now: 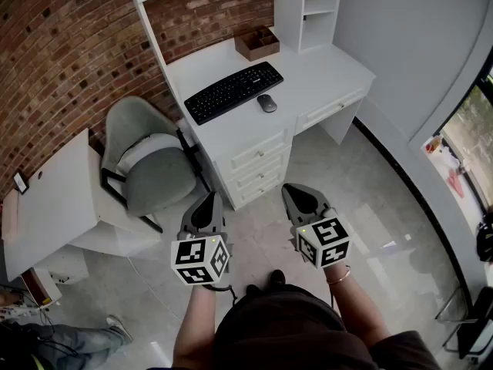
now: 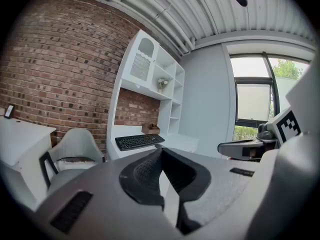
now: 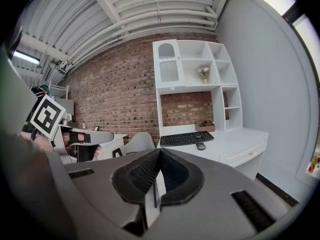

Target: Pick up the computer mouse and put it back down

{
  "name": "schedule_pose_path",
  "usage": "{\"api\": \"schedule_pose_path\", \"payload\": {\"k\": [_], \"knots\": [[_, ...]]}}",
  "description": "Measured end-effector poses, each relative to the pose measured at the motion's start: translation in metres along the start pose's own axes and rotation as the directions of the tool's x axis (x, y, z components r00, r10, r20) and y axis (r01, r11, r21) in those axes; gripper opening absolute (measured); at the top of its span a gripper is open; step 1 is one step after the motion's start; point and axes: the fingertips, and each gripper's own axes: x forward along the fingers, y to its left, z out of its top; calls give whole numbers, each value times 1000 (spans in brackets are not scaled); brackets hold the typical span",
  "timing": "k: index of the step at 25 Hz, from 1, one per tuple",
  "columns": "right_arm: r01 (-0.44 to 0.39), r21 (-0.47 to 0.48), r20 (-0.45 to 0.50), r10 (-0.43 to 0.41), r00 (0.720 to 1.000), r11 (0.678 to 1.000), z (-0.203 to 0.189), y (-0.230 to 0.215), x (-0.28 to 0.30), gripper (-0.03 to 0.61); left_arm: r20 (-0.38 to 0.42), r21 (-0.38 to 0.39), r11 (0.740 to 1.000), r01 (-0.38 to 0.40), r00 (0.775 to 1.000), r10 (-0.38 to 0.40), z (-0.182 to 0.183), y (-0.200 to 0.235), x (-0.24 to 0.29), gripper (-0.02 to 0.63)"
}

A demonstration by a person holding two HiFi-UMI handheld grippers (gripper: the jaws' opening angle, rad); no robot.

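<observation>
On the desk (image 1: 327,72), mouse (image 1: 266,103), well apart from closed fingers (image 1: 303,200)

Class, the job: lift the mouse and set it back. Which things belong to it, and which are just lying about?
Job: mouse, desk, left claw, right claw, both shut and empty.
Lying about: keyboard, brown box, chair.
</observation>
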Motion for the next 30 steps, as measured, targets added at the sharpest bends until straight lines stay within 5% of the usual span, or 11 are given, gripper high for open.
{"api": "schedule_pose_path", "payload": {"k": [15,30], "knots": [[-12,-42,0,12,1000,999,3,-33,7,6,-15,24,1000,-10,1000,10,-3,-30,34,9],[-25,36,-43,27,999,999,5,-68,44,183,-21,62,998,-16,1000,17,14,-23,79,9]]}}
